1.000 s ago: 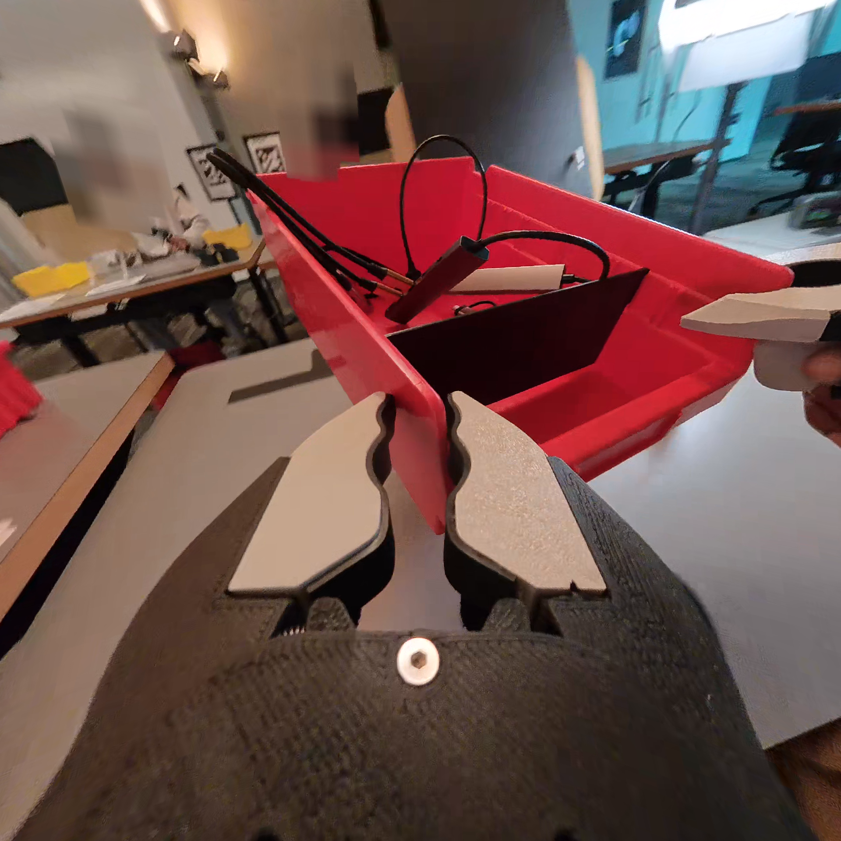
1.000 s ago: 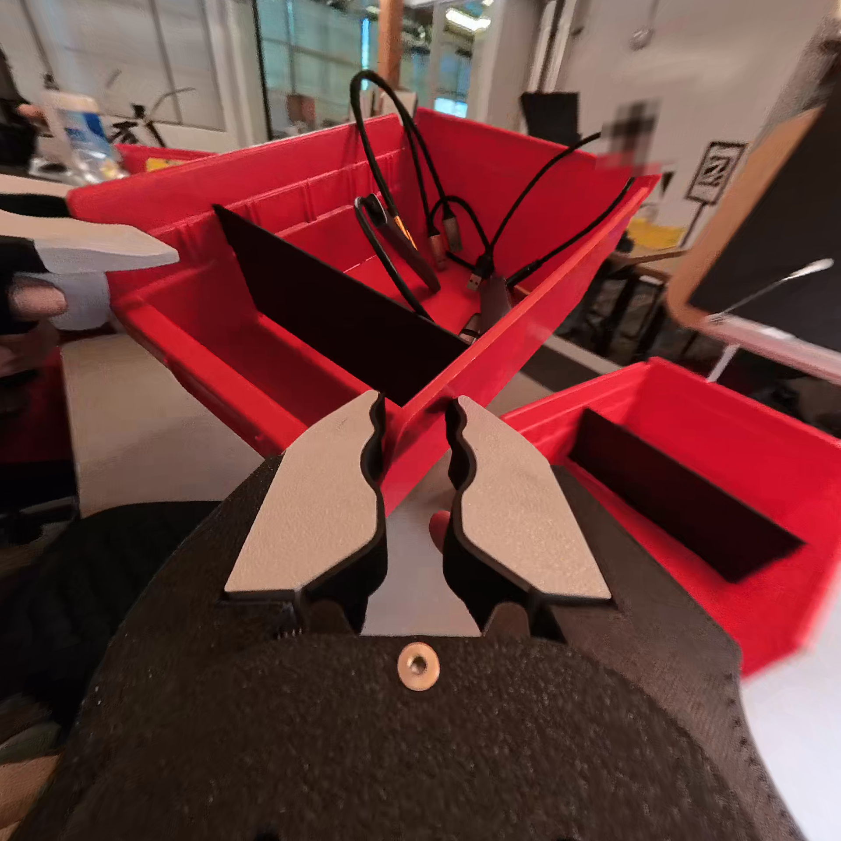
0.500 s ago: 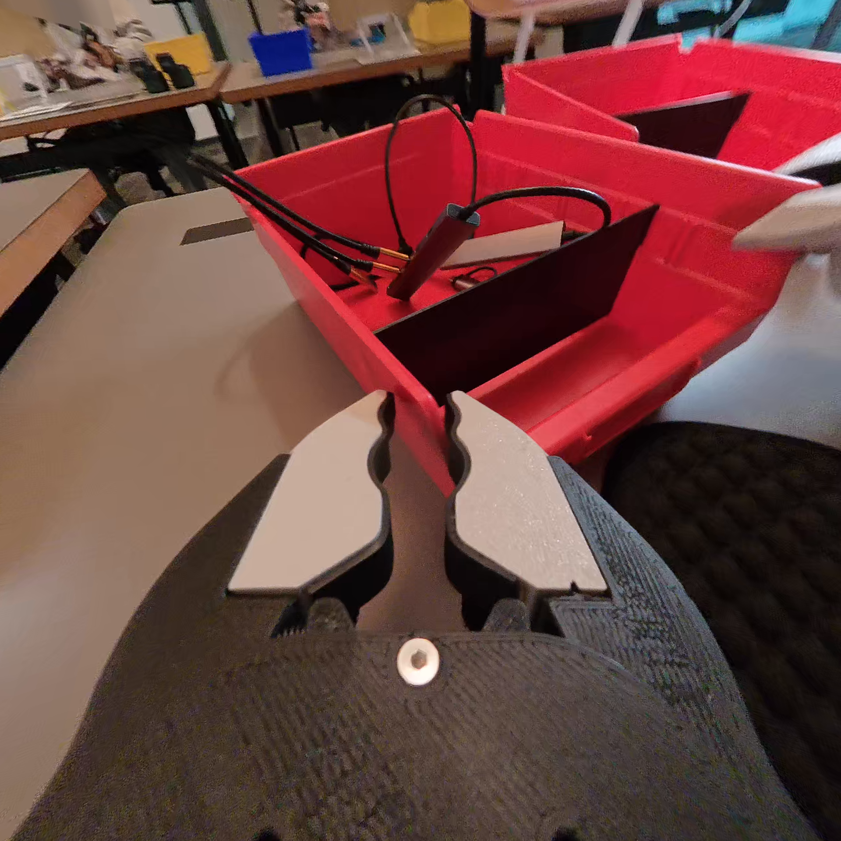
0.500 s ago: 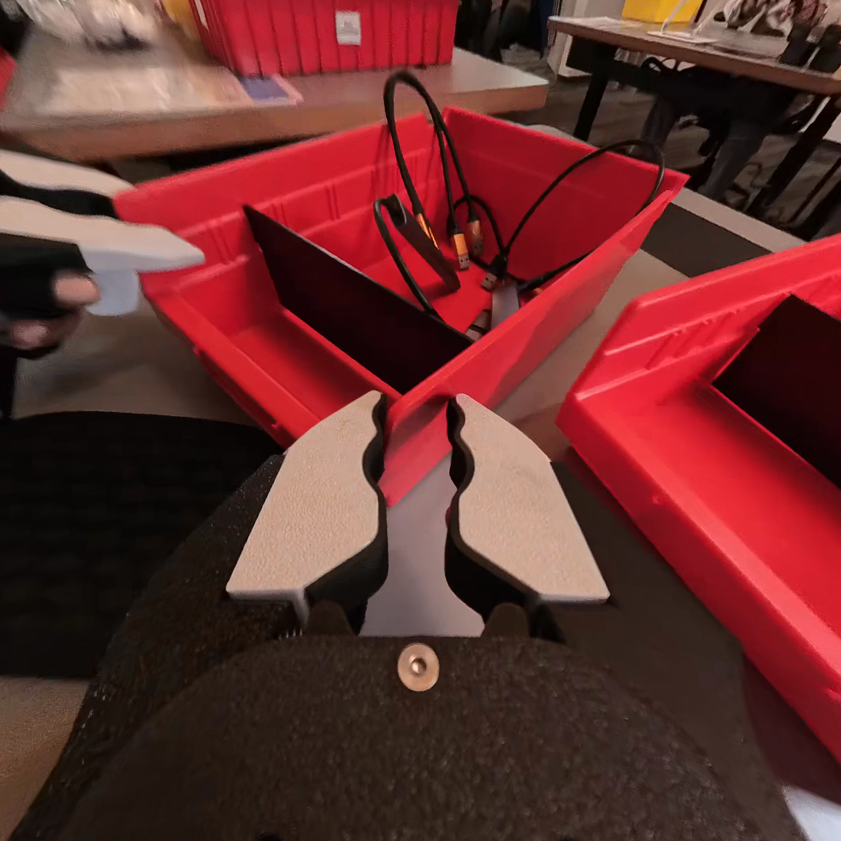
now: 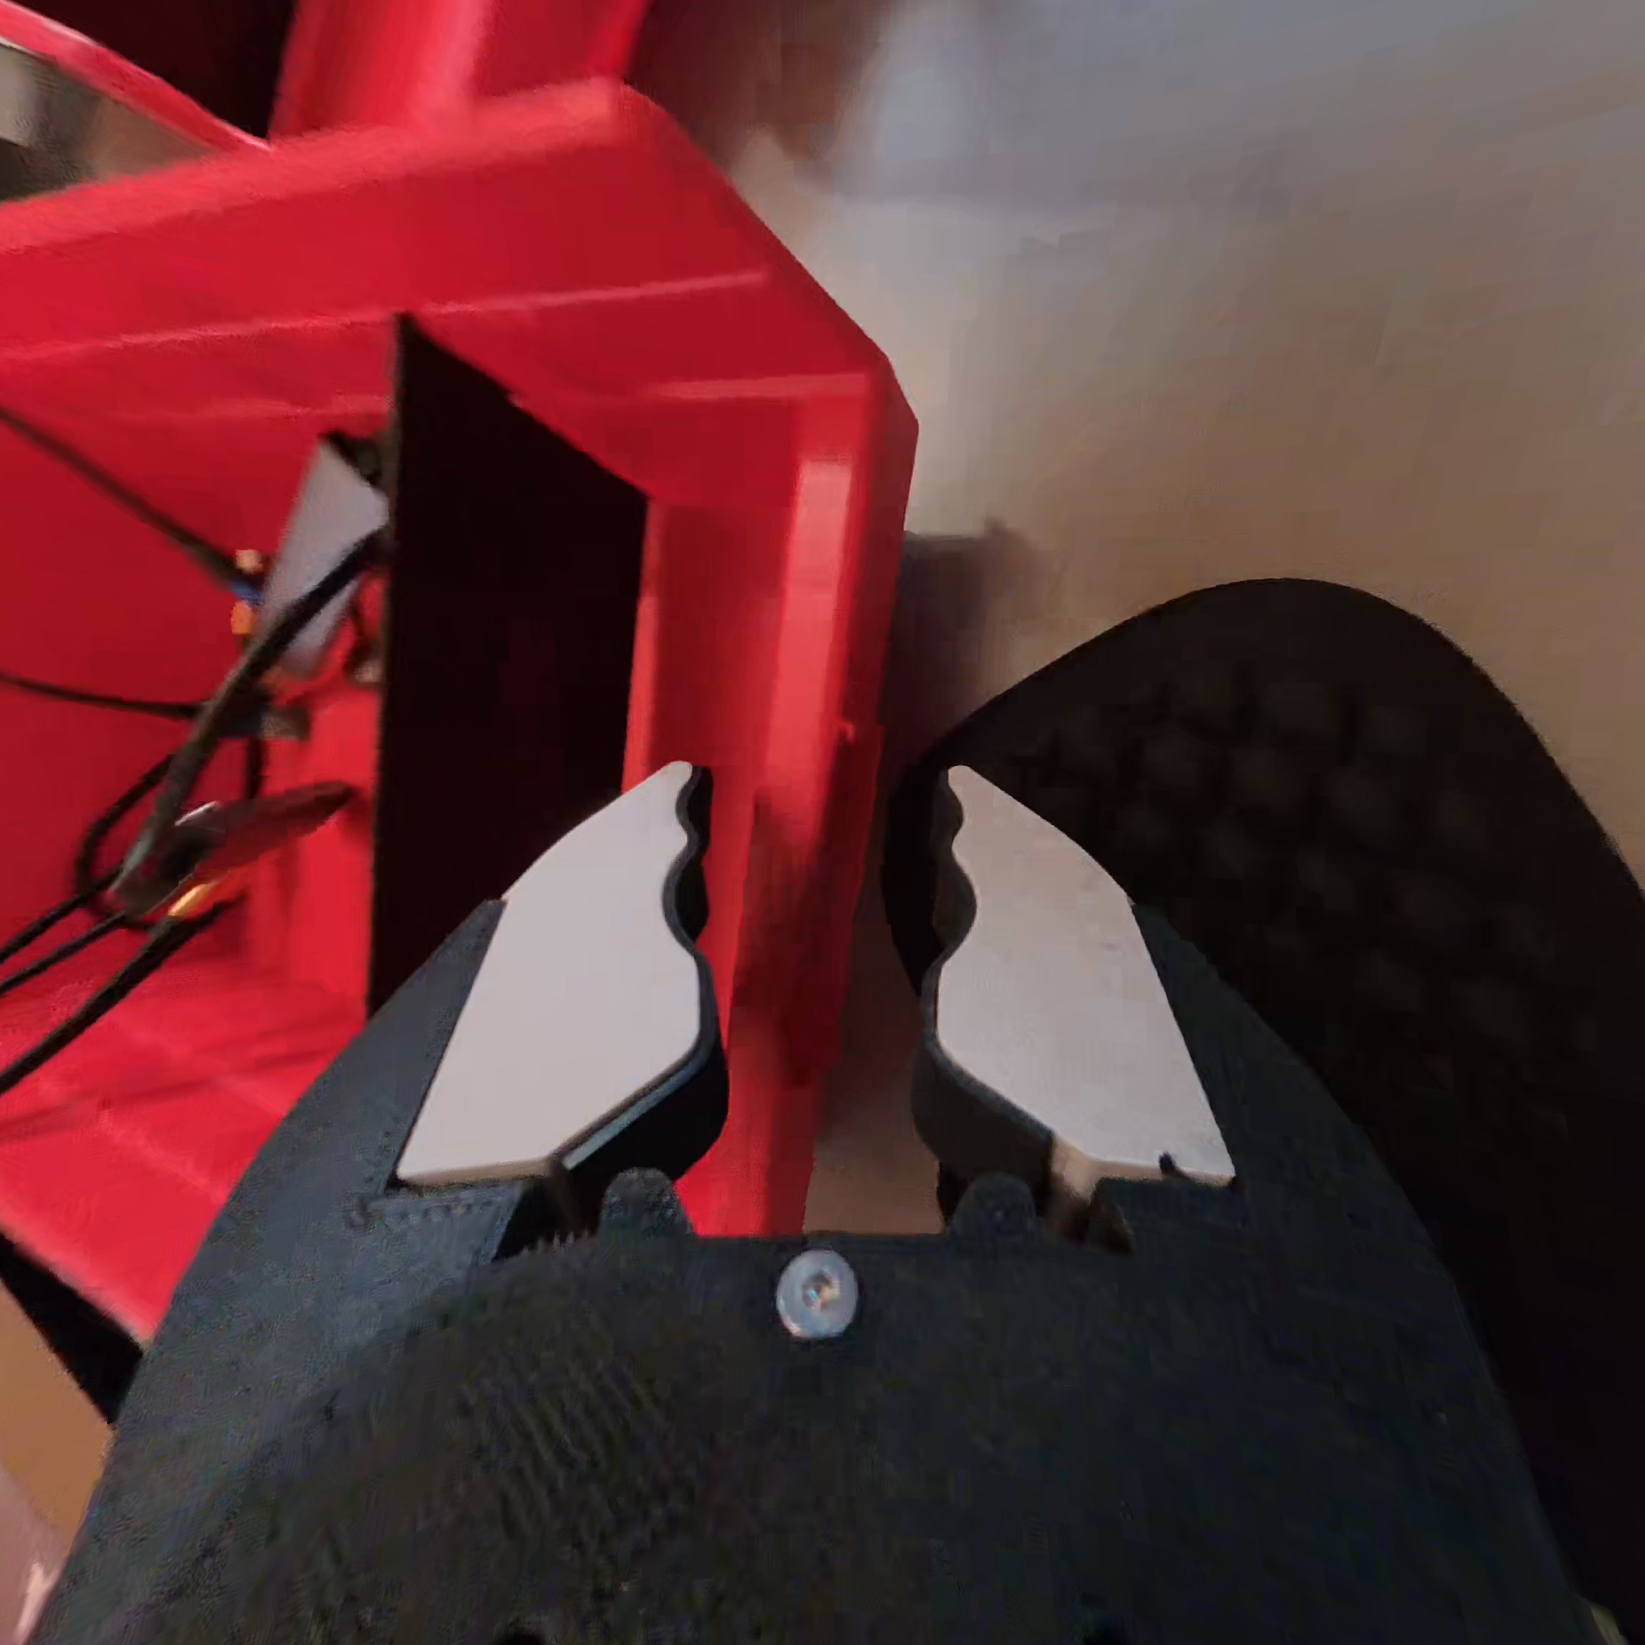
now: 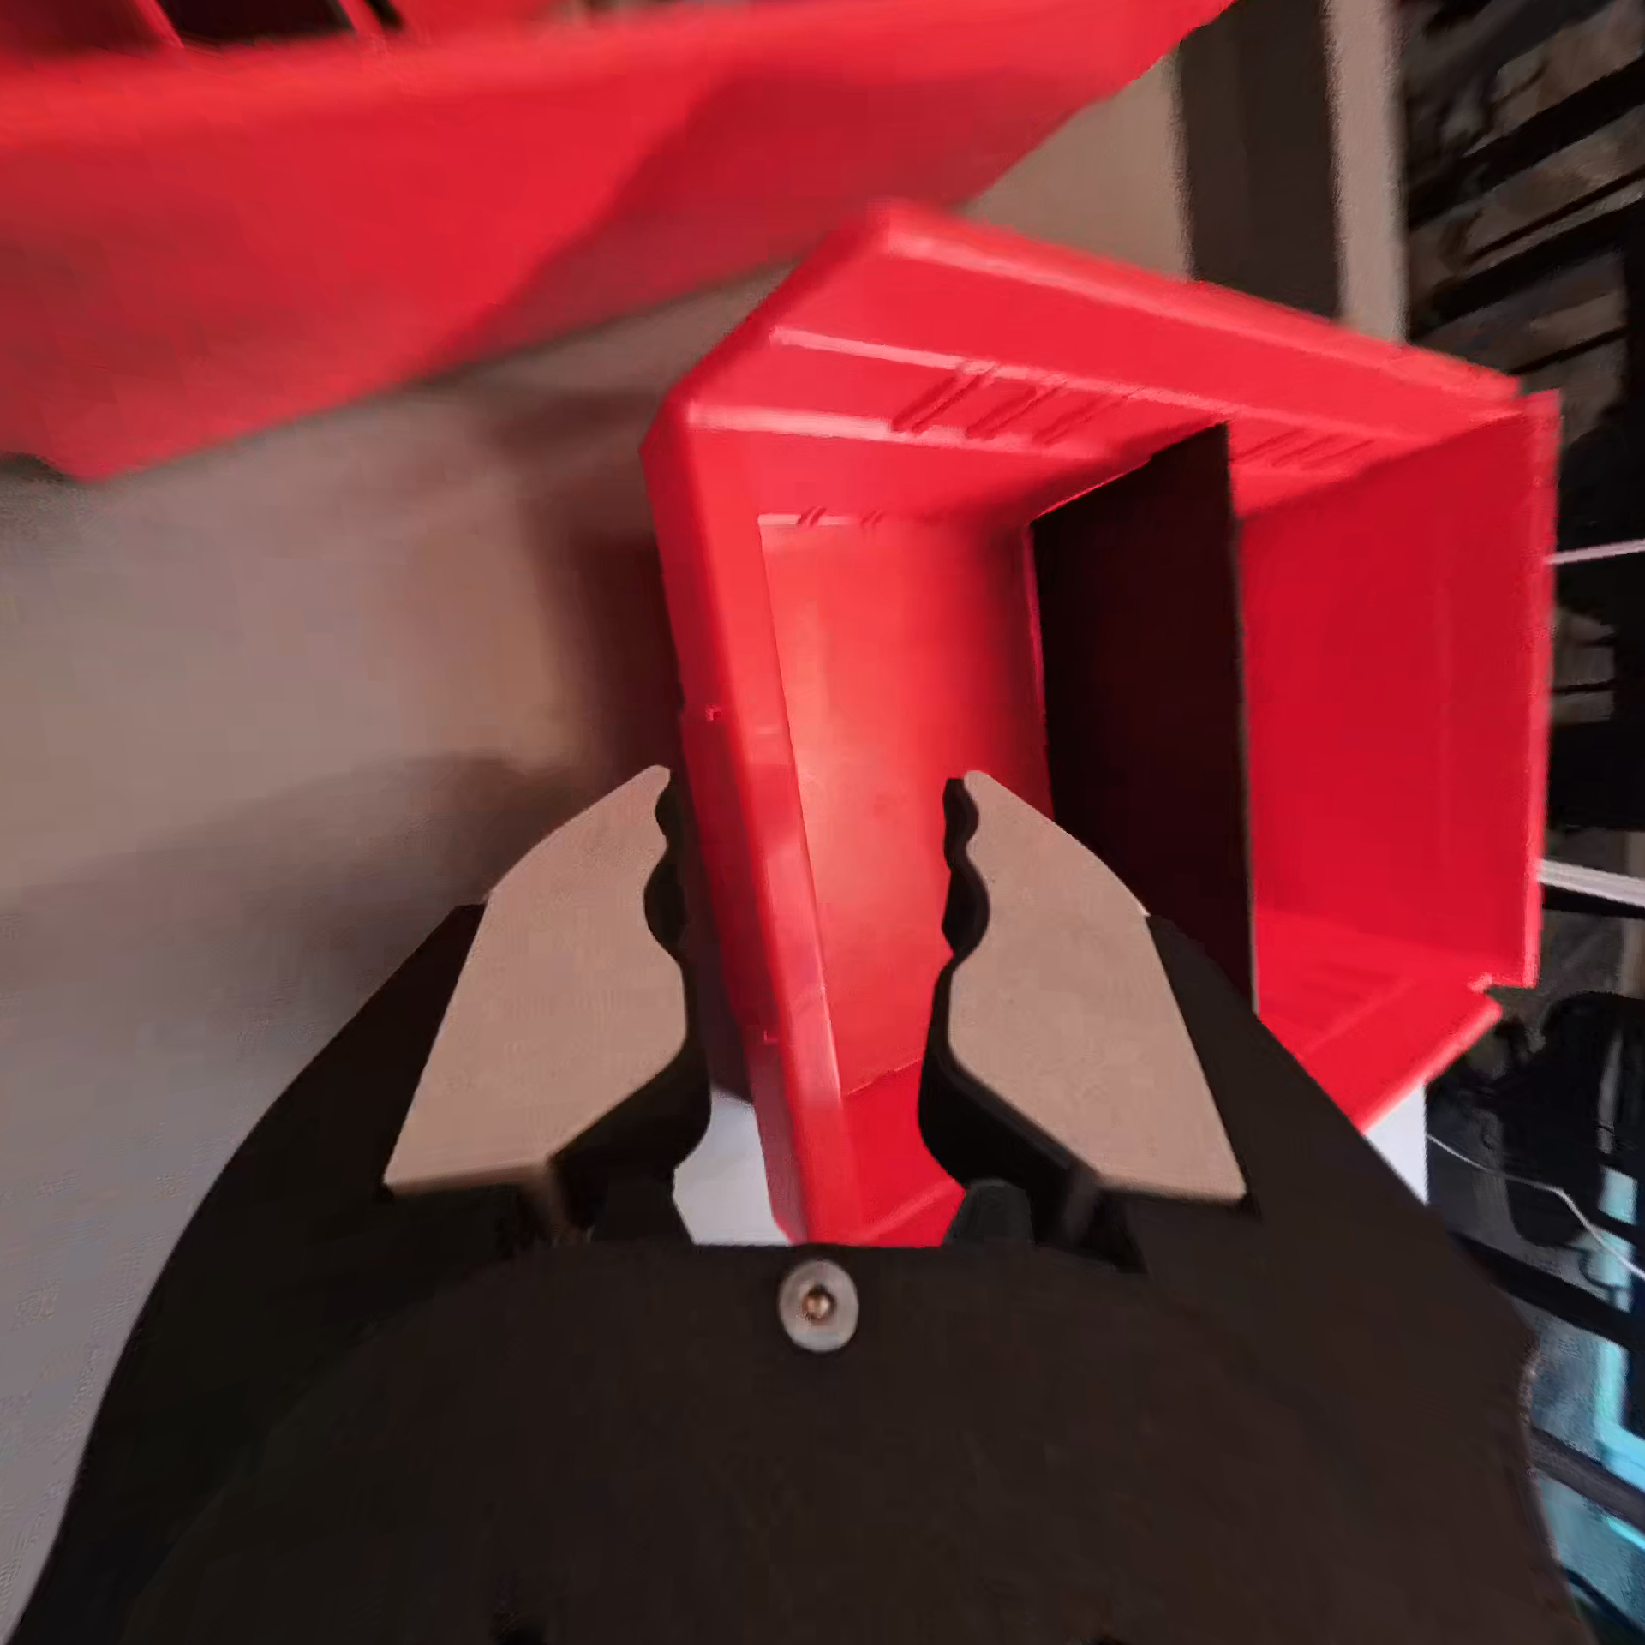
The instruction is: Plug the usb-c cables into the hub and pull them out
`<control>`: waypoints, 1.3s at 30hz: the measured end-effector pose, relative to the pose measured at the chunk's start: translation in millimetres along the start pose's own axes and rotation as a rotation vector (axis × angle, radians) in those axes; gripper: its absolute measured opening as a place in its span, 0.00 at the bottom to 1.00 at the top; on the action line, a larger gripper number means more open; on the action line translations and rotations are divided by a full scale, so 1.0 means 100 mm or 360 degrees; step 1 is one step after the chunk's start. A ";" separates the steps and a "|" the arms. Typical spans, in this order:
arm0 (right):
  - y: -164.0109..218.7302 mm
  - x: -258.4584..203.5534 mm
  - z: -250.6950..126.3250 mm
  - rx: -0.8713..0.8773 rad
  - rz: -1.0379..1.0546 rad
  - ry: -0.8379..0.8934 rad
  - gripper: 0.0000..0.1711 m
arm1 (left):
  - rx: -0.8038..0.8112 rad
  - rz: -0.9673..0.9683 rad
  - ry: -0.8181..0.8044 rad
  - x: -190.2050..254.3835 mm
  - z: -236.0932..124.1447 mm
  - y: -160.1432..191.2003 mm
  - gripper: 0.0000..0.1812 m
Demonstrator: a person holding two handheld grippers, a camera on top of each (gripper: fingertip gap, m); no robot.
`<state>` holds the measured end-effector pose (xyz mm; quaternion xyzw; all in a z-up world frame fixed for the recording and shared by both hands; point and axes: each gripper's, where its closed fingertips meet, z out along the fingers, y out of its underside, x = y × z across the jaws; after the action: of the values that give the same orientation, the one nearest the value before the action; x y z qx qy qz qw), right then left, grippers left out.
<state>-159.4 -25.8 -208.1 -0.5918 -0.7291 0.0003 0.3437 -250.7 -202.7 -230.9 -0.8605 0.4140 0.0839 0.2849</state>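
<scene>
Change since half a second ago: both grippers, then clamped on the red bin's wall, now stand spread; both views have swung down and blurred.
Left gripper [image 5: 823,899]: jaws parted, gripping nothing; bin corner wall [image 5: 801,712] runs between the fingers.
Right gripper [image 6: 810,890]: jaws parted, holding nothing; the red bin [image 6: 1389,712] rim sits in the gap.
Cables [image 5: 178,801]: black, tangled at 9 o'clock in the left view, inside the bin's far compartment beyond the black divider [image 5: 507,641].
Hub [image 5: 320,561]: pale blurred bar at 10 o'clock, among the cables.
Second bin [image 6: 356,222]: at 11 o'clock in the right view.
Open room: bare table [image 6: 267,668] at 9 o'clock; black mat [image 5: 1335,846] at 3 o'clock in the left view.
</scene>
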 end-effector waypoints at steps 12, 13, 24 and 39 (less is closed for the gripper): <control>0.67 -0.26 -0.04 -0.0072 -0.0057 -0.0039 0.18 | 0.0057 -0.0062 0.0140 -0.27 0.42 -0.04 0.15; 0.80 -0.27 -0.13 -0.0087 -0.0027 -0.0021 0.18 | 0.0067 -0.0052 0.0135 -0.30 0.43 -0.03 0.15; 2.29 -0.05 -0.70 -0.0221 0.0027 0.0087 0.18 | 0.0054 -0.0037 0.0083 -0.82 0.67 -0.02 0.15; 2.86 0.87 -0.40 -0.0241 0.0374 0.0208 0.18 | 0.0031 -0.0139 -0.0063 -1.57 1.01 -0.05 0.16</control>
<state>102.2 118.8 -250.8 -0.6960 -0.6288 -0.0530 0.3426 -338.6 -39.2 -252.4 -0.8732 0.3711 0.0842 0.3046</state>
